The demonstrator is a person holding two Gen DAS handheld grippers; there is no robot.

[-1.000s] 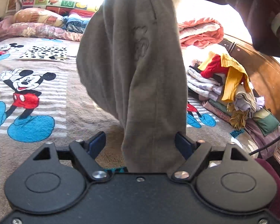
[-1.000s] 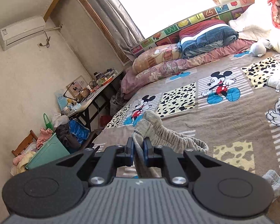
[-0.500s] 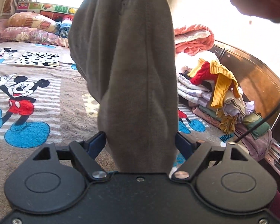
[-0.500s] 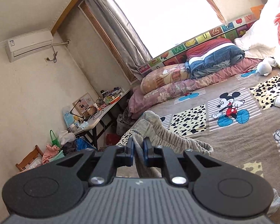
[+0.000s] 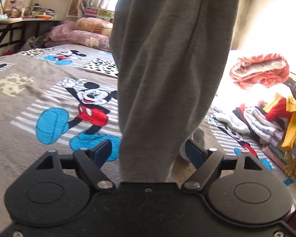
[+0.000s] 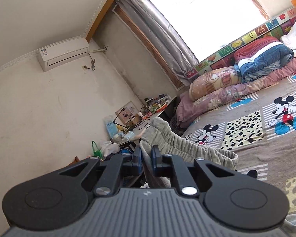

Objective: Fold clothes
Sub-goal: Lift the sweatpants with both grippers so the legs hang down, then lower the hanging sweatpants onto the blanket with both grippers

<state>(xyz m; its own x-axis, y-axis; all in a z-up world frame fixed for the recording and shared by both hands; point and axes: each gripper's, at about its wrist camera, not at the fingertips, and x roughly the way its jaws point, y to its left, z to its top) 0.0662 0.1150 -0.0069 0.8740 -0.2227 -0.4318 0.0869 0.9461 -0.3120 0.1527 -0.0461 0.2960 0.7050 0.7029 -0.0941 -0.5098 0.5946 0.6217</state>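
Nearest the right wrist camera, the right gripper (image 6: 146, 159) has its jaws pinched nearly together on the ribbed waistband of the grey trousers (image 6: 179, 146), which bunches up past the fingertips above the bed. Seen from the left wrist camera, the left gripper (image 5: 150, 152) stands wide, its blue pads on either side of a hanging leg of the same grey trousers (image 5: 167, 63) without pressing on it. Beneath lies the cartoon-mouse bedspread (image 5: 49, 98). Farther right sits a pile of mixed clothes (image 5: 274, 122), with an orange blanket (image 5: 260, 69) behind it. Beyond, pillows (image 6: 217, 86) rest under the window (image 6: 203, 13).
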